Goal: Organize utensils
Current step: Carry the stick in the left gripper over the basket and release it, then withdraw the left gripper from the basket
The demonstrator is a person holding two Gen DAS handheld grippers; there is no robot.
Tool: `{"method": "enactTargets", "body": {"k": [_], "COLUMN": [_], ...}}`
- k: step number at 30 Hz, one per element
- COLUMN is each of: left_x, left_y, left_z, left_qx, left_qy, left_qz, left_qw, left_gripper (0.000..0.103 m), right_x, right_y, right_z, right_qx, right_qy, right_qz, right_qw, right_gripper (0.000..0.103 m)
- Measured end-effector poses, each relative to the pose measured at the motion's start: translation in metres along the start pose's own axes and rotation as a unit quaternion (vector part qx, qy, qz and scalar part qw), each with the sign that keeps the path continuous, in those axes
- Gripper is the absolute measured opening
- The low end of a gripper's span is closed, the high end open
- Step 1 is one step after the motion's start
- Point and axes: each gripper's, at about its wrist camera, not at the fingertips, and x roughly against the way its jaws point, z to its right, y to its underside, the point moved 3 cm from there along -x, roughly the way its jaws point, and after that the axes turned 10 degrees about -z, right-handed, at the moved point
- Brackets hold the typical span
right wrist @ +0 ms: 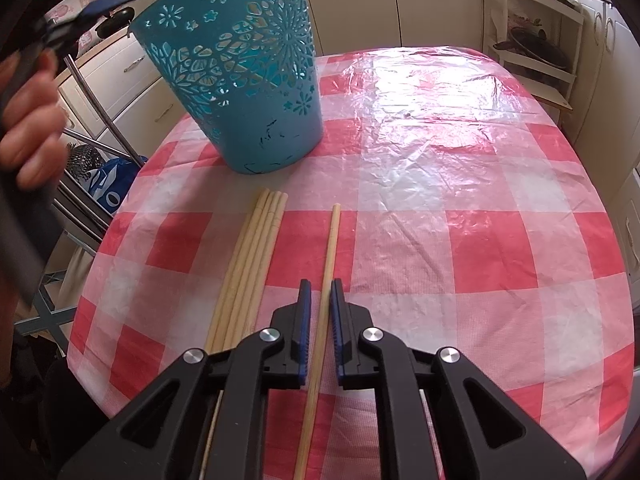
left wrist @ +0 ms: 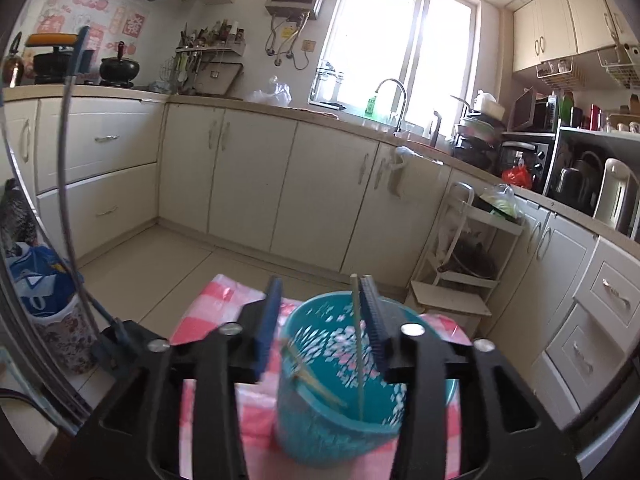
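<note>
While its blue-padded jaws stand apart, the left gripper (left wrist: 318, 320) hangs over the mouth of the teal basket (left wrist: 320, 420); a pale chopstick (left wrist: 357, 344) stands upright inside the basket, right against the inner face of the right-hand finger, with the left-hand pad clear of it, so nothing is clamped. At least one more stick (left wrist: 316, 384) leans across the basket's inner wall. The right gripper (right wrist: 320, 308) has its jaws drawn narrow around a single chopstick (right wrist: 326, 264) lying on the cloth, the pads close on either side; from the wrist view small gaps show, and I cannot tell whether they press it. Just to the left of that stick lies a tight bundle of chopsticks (right wrist: 256, 248), side by side and parallel to it. Beyond their tips the basket (right wrist: 256, 80), cut through with flower patterns, stands on the pink-and-white checked tablecloth (right wrist: 440, 200). At the left edge of the right wrist view a hand (right wrist: 32, 128) grips the other tool's handle. Cream kitchen cabinets (left wrist: 256, 176) run behind the table.
</note>
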Motion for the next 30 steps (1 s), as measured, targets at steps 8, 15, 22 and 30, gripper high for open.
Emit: {"method": "enactTargets", "body": {"k": [8, 15, 22, 30], "left_x": [0.072, 0.11, 0.132, 0.129], "left_y": [0.056, 0.092, 0.087, 0.085], "left_z": [-0.031, -0.035, -0.015, -0.013], "left_qx": [-0.014, -0.009, -0.046, -0.043], "left_qy": [-0.034, -0.051, -0.054, -0.061], "left_qz": [-0.048, -0.085, -0.075, -0.086], "left_qw": [0.9982, 0.995, 0.9947, 0.9935], "left_gripper": [0.077, 0.081, 0.087, 0.088], "right_x": [0.0, -0.001, 0.0, 0.001], "right_y": [0.002, 0.003, 0.004, 0.004], "right_z": [-0.004, -0.008, -0.006, -0.002], "right_qx": [0.014, 0.027, 0.025, 0.011], "right_qy": [0.014, 0.03, 0.031, 0.016], "right_qz": [0.005, 0.013, 0.018, 0.016], "right_qw": [1.0, 0.999, 0.999, 1.0], "right_gripper": [0.011, 0.01, 0.007, 0.006]}}
